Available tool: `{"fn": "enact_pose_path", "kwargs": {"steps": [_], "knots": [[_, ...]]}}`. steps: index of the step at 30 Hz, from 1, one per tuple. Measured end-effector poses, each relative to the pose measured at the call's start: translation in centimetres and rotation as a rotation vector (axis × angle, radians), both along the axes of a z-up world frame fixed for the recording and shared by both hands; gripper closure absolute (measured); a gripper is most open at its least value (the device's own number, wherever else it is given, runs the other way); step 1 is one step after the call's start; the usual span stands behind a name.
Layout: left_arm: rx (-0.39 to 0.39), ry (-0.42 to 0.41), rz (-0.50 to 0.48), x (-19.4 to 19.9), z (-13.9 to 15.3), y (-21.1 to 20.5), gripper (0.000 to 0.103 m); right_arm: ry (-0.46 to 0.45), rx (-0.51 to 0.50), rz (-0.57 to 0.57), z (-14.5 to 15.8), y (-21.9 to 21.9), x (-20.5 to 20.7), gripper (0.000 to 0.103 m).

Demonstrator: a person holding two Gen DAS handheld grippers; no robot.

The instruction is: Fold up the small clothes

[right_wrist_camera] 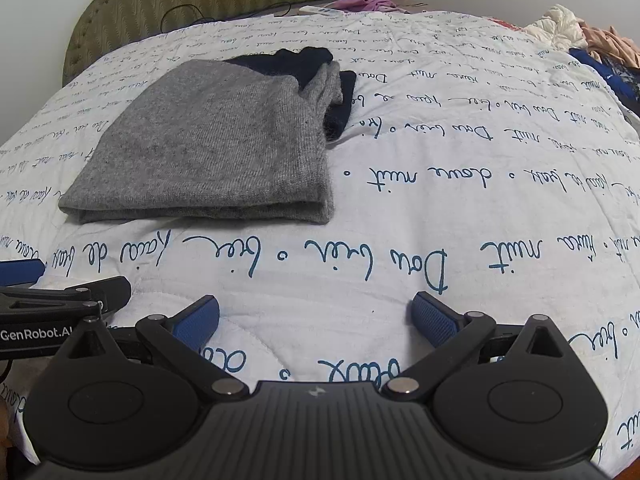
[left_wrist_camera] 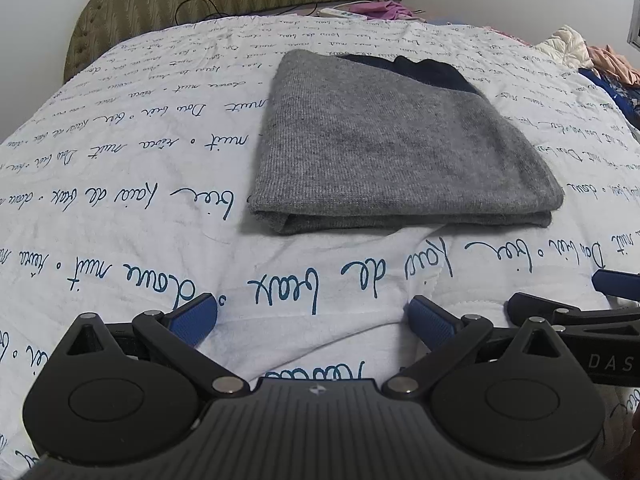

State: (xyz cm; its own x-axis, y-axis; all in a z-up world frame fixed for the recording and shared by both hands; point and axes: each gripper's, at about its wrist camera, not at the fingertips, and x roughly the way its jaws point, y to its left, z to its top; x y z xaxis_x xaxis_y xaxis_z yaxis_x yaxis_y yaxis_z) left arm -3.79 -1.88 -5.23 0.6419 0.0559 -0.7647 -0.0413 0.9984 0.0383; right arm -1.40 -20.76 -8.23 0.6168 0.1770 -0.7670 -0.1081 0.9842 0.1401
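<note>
Sweater folded on bed; both hand-held grippers empty, apart.

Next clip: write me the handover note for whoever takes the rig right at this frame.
Left tool: open, empty, low over the quilt, short of the garment.
Right tool: open, empty, beside the left one.
Grey knit garment: lies folded on the quilt ahead of both tools, dark blue part showing at its far end.
Done: this piece looks folded.
Left: possibly tidy the far end; other clothes sit at the far right.

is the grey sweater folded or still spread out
Folded. The grey sweater lies as a compact rectangle on the bedspread, doubled layers visible along its near edge; both grippers are open and clear of it.
</note>
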Motion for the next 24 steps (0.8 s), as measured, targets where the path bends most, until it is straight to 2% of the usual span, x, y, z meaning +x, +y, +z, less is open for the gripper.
{"fn": "enact_pose_path", "kwargs": {"steps": [24], "knots": [[0.004,0.013,0.012,0.11,0.09,-0.11,0.0,0.015,0.001,0.0,0.07,-0.09,0.23,0.0]]}}
